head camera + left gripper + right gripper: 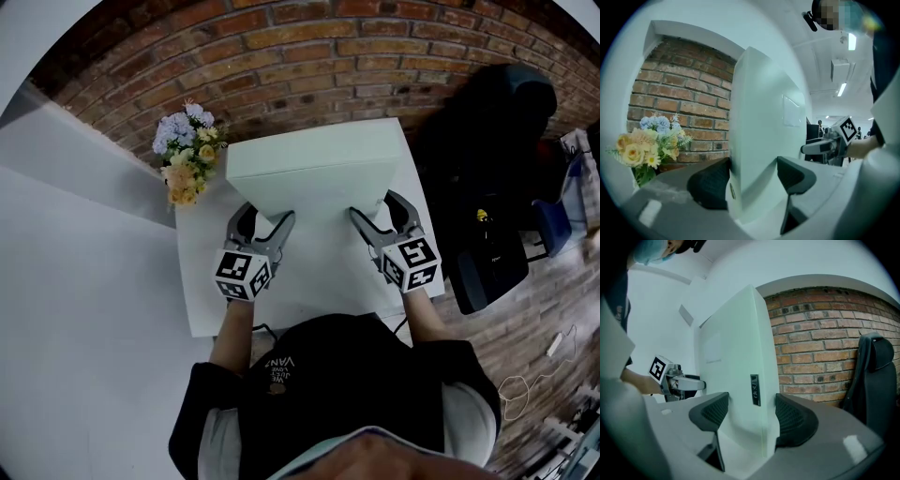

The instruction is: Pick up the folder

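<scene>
A thick white folder [309,173] stands upright over the white table [319,286], held at both ends. My left gripper [265,217] grips its left end, with both dark pads pressed against the faces of the folder [764,122]. My right gripper [378,208] clamps the right end the same way. In the right gripper view the folder [736,348] fills the gap between the jaws and shows a small dark label [754,390] on its spine. Its bottom edge is hidden, so I cannot tell whether it rests on the table.
A bunch of pale flowers [187,155] stands at the table's back left corner, close to the folder's left end. A brick wall [309,47] runs behind. A black office chair [492,178] is to the right, and cables [525,389] lie on the wooden floor.
</scene>
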`<state>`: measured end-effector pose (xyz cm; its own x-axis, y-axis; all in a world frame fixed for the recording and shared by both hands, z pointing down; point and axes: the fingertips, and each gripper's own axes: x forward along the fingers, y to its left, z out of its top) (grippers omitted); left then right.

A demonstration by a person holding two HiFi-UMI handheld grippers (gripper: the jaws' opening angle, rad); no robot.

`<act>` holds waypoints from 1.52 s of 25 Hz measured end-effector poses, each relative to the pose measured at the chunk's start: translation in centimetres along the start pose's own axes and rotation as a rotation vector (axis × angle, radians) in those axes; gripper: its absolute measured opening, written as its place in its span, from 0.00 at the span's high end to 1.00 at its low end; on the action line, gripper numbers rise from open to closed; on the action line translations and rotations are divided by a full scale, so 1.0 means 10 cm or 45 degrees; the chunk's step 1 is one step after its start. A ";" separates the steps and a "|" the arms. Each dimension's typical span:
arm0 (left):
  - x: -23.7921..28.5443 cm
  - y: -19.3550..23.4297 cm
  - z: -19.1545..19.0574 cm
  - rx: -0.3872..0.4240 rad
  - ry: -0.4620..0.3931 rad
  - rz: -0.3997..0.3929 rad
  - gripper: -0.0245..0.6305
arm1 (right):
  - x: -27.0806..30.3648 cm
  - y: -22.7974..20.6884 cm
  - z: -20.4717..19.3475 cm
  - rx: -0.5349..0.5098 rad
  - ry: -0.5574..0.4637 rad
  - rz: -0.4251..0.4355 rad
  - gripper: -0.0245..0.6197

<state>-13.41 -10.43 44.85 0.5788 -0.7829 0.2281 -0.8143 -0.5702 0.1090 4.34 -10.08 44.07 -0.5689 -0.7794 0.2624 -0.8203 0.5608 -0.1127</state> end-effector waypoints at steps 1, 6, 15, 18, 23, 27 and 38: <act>-0.05 0.02 -0.01 -0.001 0.002 0.004 0.46 | 0.01 0.05 0.00 -0.004 0.000 0.005 0.49; -0.28 0.10 -0.06 -0.012 0.009 0.022 0.46 | 0.04 0.28 -0.01 -0.002 0.001 0.021 0.49; -0.62 0.25 -0.15 -0.033 0.021 0.041 0.46 | 0.09 0.64 -0.08 0.011 0.007 0.034 0.49; -0.71 0.29 -0.15 -0.040 0.022 0.050 0.46 | 0.10 0.73 -0.09 0.019 0.007 0.040 0.49; -0.84 0.32 -0.18 -0.049 0.027 0.069 0.46 | 0.12 0.85 -0.11 0.024 0.010 0.053 0.49; -0.90 0.35 -0.21 -0.055 0.030 0.086 0.46 | 0.14 0.91 -0.13 0.025 0.014 0.065 0.49; -0.94 0.28 -0.23 -0.068 0.032 0.102 0.46 | 0.08 0.91 -0.15 0.022 0.023 0.070 0.49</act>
<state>-21.24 -4.11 45.26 0.5112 -0.8186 0.2620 -0.8594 -0.4915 0.1410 -3.52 -5.20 44.72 -0.6124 -0.7421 0.2725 -0.7885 0.5980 -0.1437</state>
